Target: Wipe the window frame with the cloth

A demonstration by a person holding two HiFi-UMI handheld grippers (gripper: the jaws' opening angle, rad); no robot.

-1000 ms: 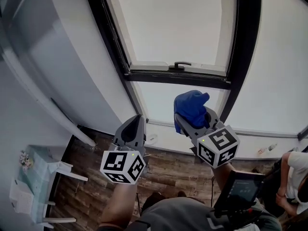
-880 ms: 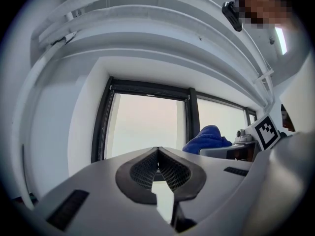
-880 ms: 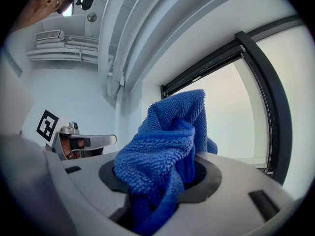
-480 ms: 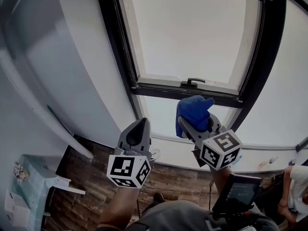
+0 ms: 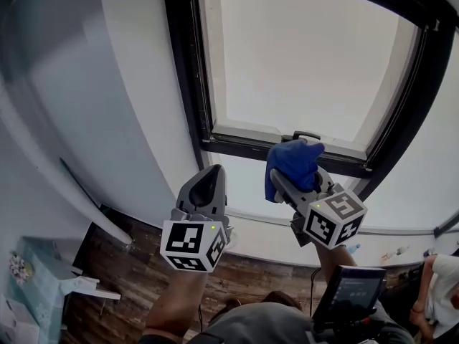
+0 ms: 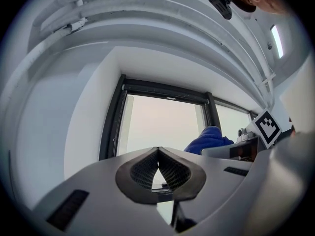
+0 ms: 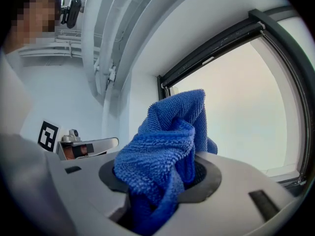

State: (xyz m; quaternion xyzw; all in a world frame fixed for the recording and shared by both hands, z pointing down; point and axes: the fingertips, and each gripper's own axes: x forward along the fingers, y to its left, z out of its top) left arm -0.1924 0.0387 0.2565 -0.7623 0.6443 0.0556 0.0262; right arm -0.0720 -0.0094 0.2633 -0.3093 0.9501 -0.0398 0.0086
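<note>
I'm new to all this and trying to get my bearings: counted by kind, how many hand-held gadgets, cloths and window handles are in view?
Handheld grippers: 2, the left gripper and the right gripper
Blue cloth: 1, clamped in the right gripper
Window handle: 1
Total: 4

We lose part of the window frame (image 5: 188, 84) behind the cloth (image 5: 292, 165); the frame's top is cut off, and the cloth's lower end vanishes inside the right tongs (image 7: 160, 173).
</note>
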